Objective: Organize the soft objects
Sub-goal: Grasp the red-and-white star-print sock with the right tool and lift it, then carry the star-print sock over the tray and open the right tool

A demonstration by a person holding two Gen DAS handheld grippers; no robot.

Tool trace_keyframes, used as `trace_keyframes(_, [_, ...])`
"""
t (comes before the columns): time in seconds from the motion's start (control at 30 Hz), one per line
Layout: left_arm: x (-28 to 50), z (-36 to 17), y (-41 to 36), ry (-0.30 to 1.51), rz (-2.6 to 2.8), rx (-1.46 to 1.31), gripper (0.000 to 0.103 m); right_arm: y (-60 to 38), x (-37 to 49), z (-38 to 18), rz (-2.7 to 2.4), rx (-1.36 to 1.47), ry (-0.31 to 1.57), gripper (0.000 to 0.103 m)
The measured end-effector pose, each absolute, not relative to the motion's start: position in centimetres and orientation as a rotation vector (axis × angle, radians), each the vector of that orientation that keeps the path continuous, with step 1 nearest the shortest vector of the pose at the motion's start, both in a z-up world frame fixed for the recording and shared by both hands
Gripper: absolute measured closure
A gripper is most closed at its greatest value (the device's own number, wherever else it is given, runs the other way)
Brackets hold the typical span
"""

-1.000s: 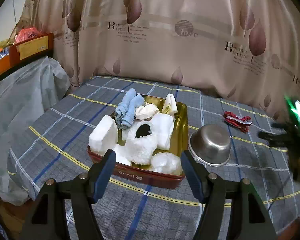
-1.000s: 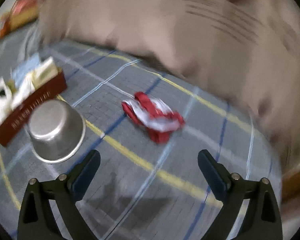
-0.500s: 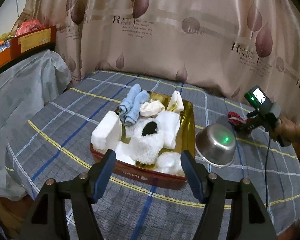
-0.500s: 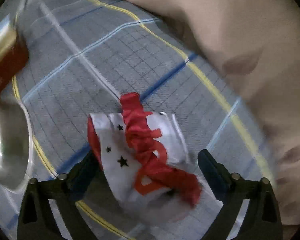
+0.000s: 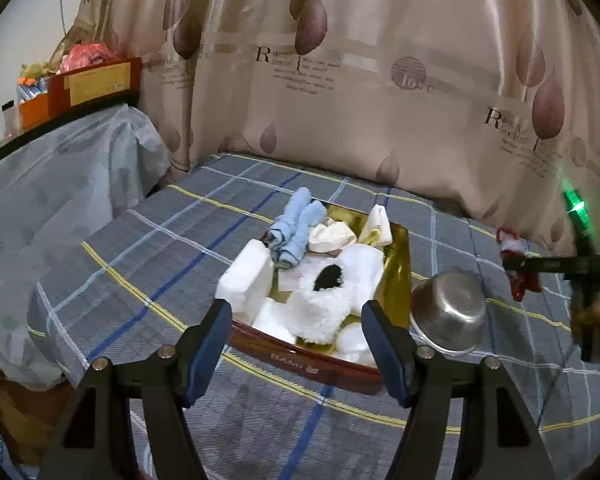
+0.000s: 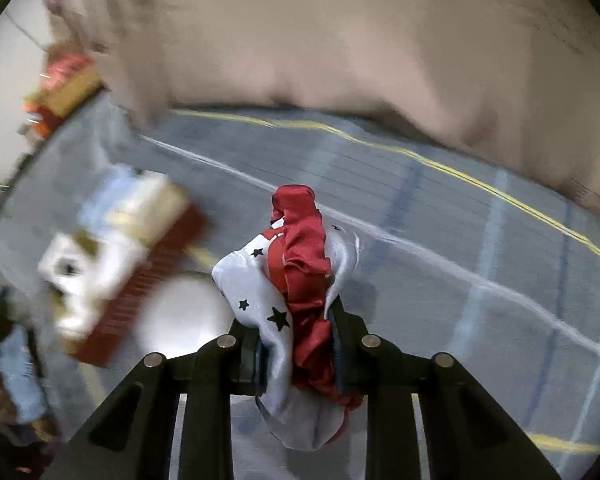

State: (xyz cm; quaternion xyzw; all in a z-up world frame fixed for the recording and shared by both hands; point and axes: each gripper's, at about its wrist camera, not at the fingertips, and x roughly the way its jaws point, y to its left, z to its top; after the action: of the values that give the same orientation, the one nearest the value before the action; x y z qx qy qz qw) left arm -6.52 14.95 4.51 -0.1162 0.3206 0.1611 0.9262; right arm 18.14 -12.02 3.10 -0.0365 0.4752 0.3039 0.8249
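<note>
The right gripper (image 6: pixel 296 356) is clamped on the red-and-white cloth (image 6: pixel 296 280), lifted clear of the plaid table (image 6: pixel 440 240), likely so it can travel to the tin (image 5: pixel 400 248) at ten o'clock. The steel bowl (image 5: pixel 448 312) sits between. The left gripper (image 5: pixel 296 344) hangs wide and empty at the tin's near edge, seemingly waiting.

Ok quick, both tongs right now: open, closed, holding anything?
Left tongs: open, holding nothing, facing the tin of soft items.
Right tongs: closed on the red and white cloth, lifted off the bedspread.
</note>
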Motion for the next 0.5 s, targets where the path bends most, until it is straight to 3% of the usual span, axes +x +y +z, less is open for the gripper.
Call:
trace_keyframes(0.2, [-7.1, 5.3, 15.4, 0.644, 0.380, -0.209, 0.034, -1.0, 15.5, 5.9, 0.839, 0.029, 1.021, 0.079])
trace_keyframes(0.5, [-7.7, 5.7, 18.5, 0.626, 0.491, -0.191, 0.034, 10.2, 15.3, 2.1, 0.810, -0.026, 1.079, 0.079])
